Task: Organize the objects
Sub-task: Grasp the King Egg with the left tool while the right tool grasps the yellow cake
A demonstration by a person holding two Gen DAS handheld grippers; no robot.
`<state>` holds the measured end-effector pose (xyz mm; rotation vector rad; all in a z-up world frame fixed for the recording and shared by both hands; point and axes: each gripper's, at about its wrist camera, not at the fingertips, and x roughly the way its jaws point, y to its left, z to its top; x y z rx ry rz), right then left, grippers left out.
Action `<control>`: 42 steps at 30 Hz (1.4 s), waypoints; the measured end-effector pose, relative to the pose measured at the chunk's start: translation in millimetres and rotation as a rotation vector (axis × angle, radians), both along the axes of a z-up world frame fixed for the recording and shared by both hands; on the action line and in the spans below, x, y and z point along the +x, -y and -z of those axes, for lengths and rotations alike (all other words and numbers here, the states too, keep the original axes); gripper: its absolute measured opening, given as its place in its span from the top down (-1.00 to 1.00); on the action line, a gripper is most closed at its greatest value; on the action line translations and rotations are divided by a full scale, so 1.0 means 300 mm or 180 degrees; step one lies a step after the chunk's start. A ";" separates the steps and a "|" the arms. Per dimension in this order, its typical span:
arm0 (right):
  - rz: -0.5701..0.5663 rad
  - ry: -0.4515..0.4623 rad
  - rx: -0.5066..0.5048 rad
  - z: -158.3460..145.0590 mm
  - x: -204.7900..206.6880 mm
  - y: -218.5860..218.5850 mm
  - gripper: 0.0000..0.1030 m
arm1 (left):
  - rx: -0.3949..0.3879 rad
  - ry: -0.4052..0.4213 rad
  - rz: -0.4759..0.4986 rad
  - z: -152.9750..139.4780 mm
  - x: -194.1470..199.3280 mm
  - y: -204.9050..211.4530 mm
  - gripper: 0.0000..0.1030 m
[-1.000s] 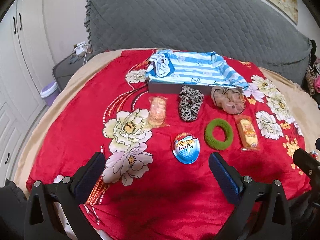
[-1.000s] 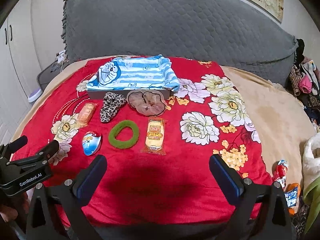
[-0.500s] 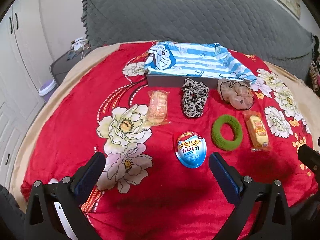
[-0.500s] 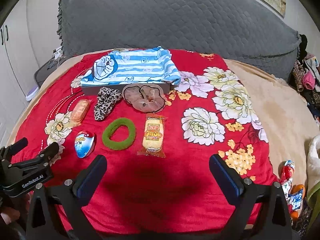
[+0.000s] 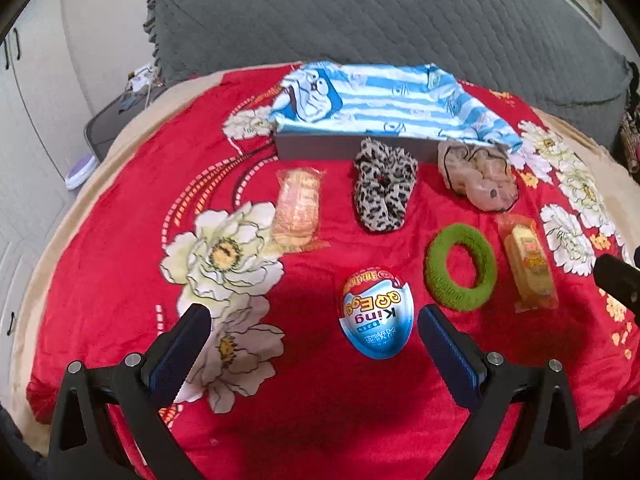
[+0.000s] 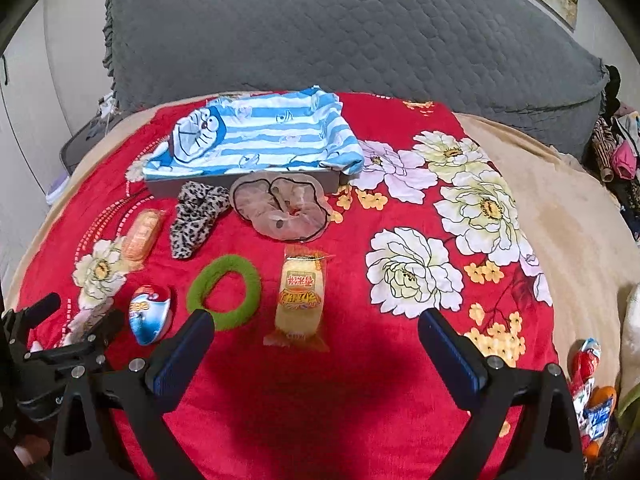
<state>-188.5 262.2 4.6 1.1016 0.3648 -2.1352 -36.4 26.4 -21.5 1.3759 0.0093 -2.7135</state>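
On a red flowered blanket lie a blue King Egg (image 5: 376,314), a green ring scrunchie (image 5: 460,266), a leopard scrunchie (image 5: 382,194), a beige scrunchie (image 5: 478,174), an orange wrapped snack (image 5: 297,208) and a yellow wrapped cake (image 5: 530,266). Behind them a grey box (image 5: 320,146) is covered by a blue striped cloth (image 5: 384,100). My left gripper (image 5: 314,344) is open, low over the blanket, the egg just inside its right finger. My right gripper (image 6: 316,342) is open and empty, just in front of the yellow cake (image 6: 300,296), with the green scrunchie (image 6: 224,290) by its left finger.
A grey quilted headboard (image 6: 340,40) stands behind. Beige bedding (image 6: 560,208) lies to the right, with snack packets (image 6: 592,384) at its lower right edge. White cupboards (image 5: 24,120) and a purple bin (image 5: 80,168) are at the left.
Both grippers have moved forward and down toward the objects, which now look larger and closer. The egg now lies between the left fingers. Both stay open.
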 end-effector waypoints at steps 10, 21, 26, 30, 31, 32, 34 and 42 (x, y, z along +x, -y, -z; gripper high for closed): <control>-0.0039 0.0126 0.0116 0.090 -0.045 0.048 -0.99 | 0.0038 0.0138 0.0004 0.082 -0.056 -0.017 -1.00; -0.0043 0.0263 0.0275 0.175 -0.094 0.095 -0.99 | 0.0094 0.0206 -0.0005 0.134 -0.110 -0.020 -1.00; 0.0005 0.0266 0.0333 0.198 -0.122 0.110 -0.99 | 0.0110 0.0215 0.0011 0.151 -0.127 -0.024 -1.00; 0.0021 0.0294 0.0393 0.226 -0.142 0.125 -0.98 | 0.0141 0.0208 0.0003 0.159 -0.130 -0.016 -1.00; 0.0028 0.0318 0.0392 0.232 -0.149 0.127 -0.98 | 0.0151 0.0202 -0.0012 0.160 -0.130 -0.011 -1.00; 0.0038 0.0329 0.0401 0.237 -0.153 0.130 -0.97 | 0.0169 0.0198 -0.0019 0.161 -0.131 -0.006 -1.00; 0.0059 0.0340 0.0418 0.247 -0.161 0.133 -0.93 | 0.0192 0.0204 -0.0027 0.165 -0.137 -0.001 -1.00; 0.0003 0.0412 0.0492 0.282 -0.174 0.161 -0.66 | 0.0240 0.0240 0.0007 0.182 -0.146 -0.009 -0.96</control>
